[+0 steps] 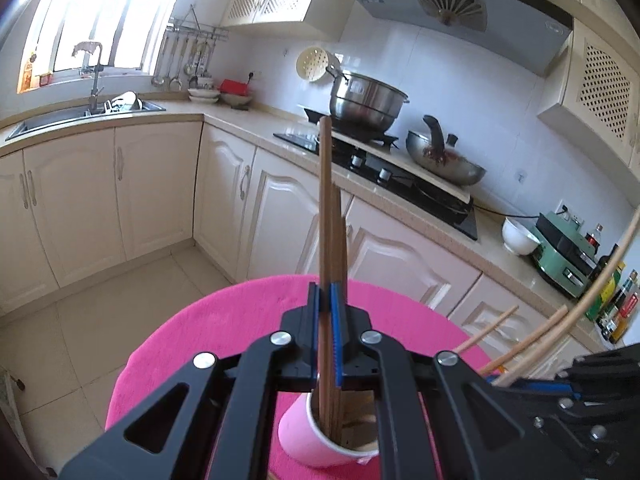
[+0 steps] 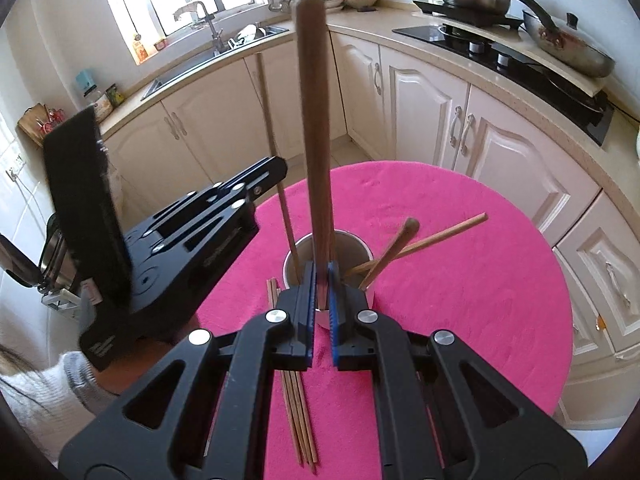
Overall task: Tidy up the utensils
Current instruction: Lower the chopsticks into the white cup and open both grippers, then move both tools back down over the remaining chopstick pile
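The left gripper (image 1: 325, 300) has its jaws closed on upright brown chopsticks (image 1: 325, 200), their lower ends inside the pink cup (image 1: 308, 444) on the pink tabletop (image 1: 200, 340); the right gripper (image 2: 320, 280) has its jaws clamped on another chopstick (image 2: 314, 120) standing in the metal cup (image 2: 360, 244); loose chopsticks (image 2: 298, 412) lie flat on the tabletop just beside the metal cup.
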Demonstrator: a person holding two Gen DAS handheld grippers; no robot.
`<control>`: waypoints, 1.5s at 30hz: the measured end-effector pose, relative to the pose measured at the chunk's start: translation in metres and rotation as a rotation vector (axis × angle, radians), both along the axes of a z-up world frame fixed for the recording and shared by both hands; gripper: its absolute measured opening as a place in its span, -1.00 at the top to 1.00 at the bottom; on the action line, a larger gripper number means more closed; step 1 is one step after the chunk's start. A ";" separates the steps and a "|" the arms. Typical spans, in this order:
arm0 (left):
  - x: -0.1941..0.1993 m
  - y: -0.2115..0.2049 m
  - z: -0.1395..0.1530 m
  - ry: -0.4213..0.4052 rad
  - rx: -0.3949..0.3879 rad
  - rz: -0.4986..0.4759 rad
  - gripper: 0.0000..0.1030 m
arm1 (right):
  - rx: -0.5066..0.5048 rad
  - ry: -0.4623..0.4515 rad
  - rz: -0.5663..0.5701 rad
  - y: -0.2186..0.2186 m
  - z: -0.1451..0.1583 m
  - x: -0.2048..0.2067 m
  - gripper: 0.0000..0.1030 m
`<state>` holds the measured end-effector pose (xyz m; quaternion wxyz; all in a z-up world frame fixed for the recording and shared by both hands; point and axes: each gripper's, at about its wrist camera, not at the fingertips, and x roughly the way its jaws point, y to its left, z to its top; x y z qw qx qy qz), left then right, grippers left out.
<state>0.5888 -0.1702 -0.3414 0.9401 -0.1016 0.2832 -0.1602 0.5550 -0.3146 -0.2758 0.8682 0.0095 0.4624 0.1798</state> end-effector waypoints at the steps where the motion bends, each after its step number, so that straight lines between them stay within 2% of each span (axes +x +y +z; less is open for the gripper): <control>1: -0.002 0.002 -0.002 0.010 0.004 -0.004 0.89 | -0.001 0.000 -0.003 0.001 -0.001 0.000 0.89; 5: -0.007 0.005 -0.004 0.046 0.001 -0.032 0.87 | -0.039 -0.004 -0.008 0.009 -0.005 -0.001 0.89; 6: -0.008 0.006 -0.005 0.053 0.004 -0.040 0.82 | -0.050 -0.005 -0.009 0.011 -0.007 -0.001 0.89; 7: -0.009 0.007 -0.006 0.060 0.011 -0.046 0.65 | -0.056 -0.002 -0.010 0.012 -0.008 -0.001 0.88; 8: -0.011 0.009 -0.006 0.067 0.016 -0.047 0.57 | -0.073 -0.002 -0.015 0.014 -0.010 -0.001 0.88; 12: -0.017 0.017 -0.007 0.094 0.015 -0.049 0.43 | -0.097 -0.003 -0.033 0.018 -0.016 -0.002 0.88; 23: -0.035 0.034 0.007 0.127 0.019 -0.063 0.25 | -0.116 -0.033 -0.085 0.023 -0.007 -0.012 0.87; 28: -0.045 0.040 0.017 0.130 0.016 -0.078 0.14 | -0.123 -0.065 -0.111 0.022 0.007 -0.019 0.86; 34: -0.058 0.044 0.026 0.127 0.024 -0.090 0.12 | -0.114 -0.118 -0.149 0.015 0.032 -0.034 0.85; 36: -0.062 0.046 0.027 0.129 0.025 -0.093 0.12 | -0.108 -0.136 -0.160 0.013 0.041 -0.039 0.71; 37: -0.064 0.047 0.028 0.130 0.027 -0.093 0.12 | -0.107 -0.151 -0.172 0.010 0.046 -0.043 0.55; 38: -0.067 0.047 0.028 0.134 0.034 -0.093 0.12 | -0.104 -0.165 -0.185 0.007 0.052 -0.047 0.46; 40: -0.071 0.048 0.026 0.143 0.042 -0.092 0.12 | -0.093 -0.190 -0.212 0.000 0.061 -0.053 0.11; 45: -0.078 0.048 0.012 0.204 0.070 -0.084 0.11 | -0.092 -0.213 -0.279 -0.023 0.070 -0.072 0.10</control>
